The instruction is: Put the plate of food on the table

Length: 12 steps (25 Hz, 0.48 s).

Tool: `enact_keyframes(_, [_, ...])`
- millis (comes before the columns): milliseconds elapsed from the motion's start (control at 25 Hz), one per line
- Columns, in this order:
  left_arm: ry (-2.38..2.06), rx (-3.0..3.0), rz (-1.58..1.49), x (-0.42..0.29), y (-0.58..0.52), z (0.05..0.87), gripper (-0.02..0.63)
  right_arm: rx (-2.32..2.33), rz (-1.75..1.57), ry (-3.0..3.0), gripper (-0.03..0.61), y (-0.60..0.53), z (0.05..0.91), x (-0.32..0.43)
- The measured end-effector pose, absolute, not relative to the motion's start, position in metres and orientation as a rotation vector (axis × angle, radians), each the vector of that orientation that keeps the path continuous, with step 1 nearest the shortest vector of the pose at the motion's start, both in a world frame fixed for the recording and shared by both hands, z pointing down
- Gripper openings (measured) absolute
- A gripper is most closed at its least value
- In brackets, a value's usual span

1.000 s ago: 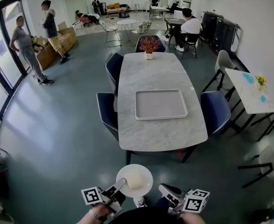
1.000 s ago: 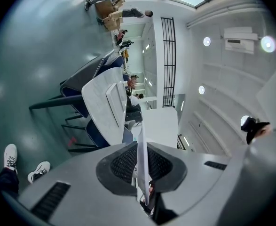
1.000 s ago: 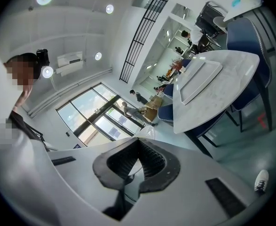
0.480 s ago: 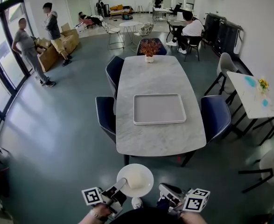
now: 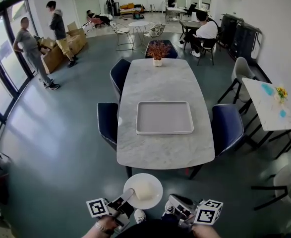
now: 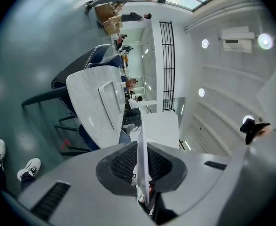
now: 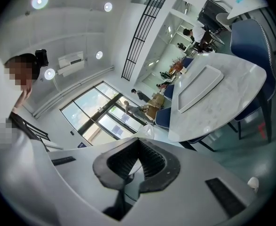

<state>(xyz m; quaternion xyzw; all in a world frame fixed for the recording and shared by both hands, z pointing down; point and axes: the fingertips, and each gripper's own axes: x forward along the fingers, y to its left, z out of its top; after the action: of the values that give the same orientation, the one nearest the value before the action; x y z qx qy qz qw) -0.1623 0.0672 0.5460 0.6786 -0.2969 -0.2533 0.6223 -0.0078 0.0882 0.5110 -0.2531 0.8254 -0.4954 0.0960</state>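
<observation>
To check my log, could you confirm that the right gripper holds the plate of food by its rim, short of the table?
No, the left gripper holds the plate of food by its rim, short of the table; the left gripper view shows it.

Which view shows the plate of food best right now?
Head view: the whole plate shows from above, pale food on it, left tongs clamped on its rim. The left gripper view shows only the rim edge-on between the jaws; the right gripper view shows no clear part of it.
</observation>
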Motion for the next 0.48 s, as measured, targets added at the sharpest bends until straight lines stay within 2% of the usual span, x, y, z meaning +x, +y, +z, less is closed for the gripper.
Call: enact_keyframes(480, [-0.735,1.549,-0.601,-0.115,0.038,0.545,0.029,-0.676,-1.483,2.449,0.011,0.051,0.51,0.042])
